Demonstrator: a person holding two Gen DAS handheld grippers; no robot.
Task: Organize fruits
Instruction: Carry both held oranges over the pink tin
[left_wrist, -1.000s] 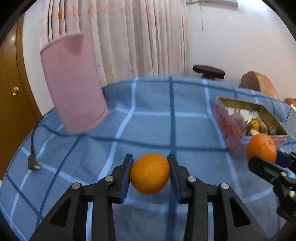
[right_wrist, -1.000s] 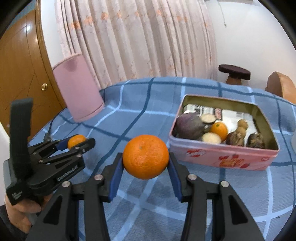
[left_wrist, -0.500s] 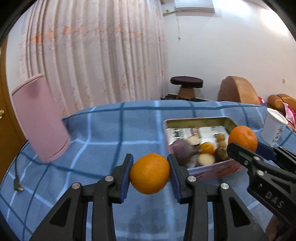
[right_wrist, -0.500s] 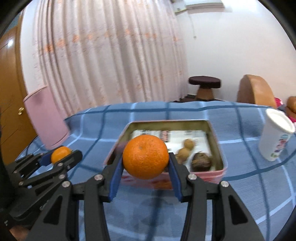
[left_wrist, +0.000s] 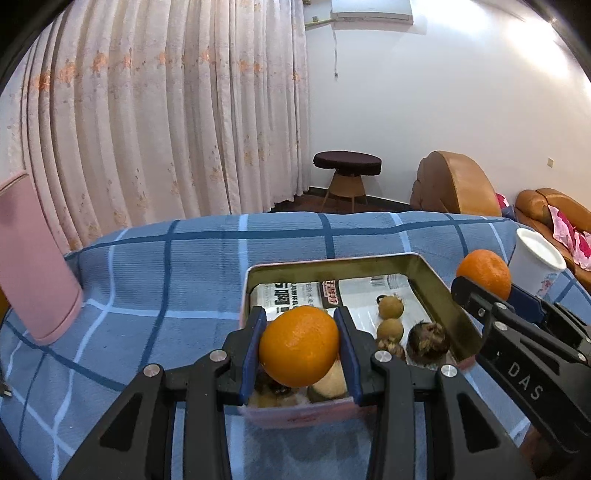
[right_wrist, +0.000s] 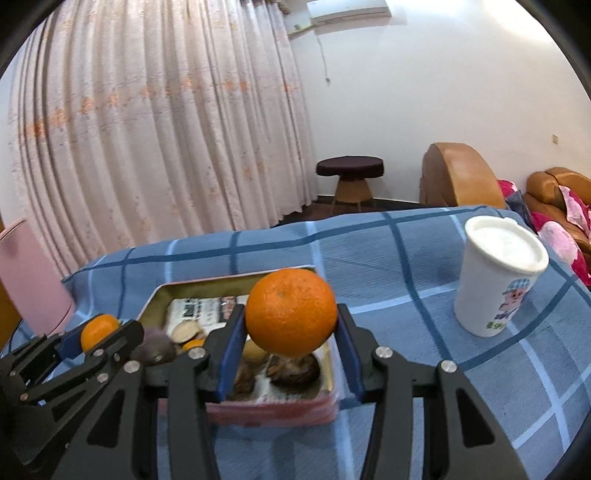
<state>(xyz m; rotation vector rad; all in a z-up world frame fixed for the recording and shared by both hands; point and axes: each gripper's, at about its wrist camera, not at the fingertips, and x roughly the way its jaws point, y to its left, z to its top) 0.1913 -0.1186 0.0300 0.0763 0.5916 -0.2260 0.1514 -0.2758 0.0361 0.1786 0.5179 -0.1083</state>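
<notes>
Both grippers have swung across from the pink bin side and now hang over the tin (left_wrist: 439, 291), each bringing an orange. The left gripper (left_wrist: 300, 345) has its jaws clenched on the left orange (left_wrist: 299, 345) above the tin's near edge; the right gripper (right_wrist: 290, 334) is clamped on the right orange (right_wrist: 291, 312) over the tin's right half. The risks: the tin is already crowded with small fruit (left_wrist: 391, 308), so a released orange may bounce or roll over the low wall onto the checked cloth (left_wrist: 166, 288). The two grippers ride side by side and could knock together. The white cup (right_wrist: 498, 280) stands close on the right, easily clipped.
</notes>
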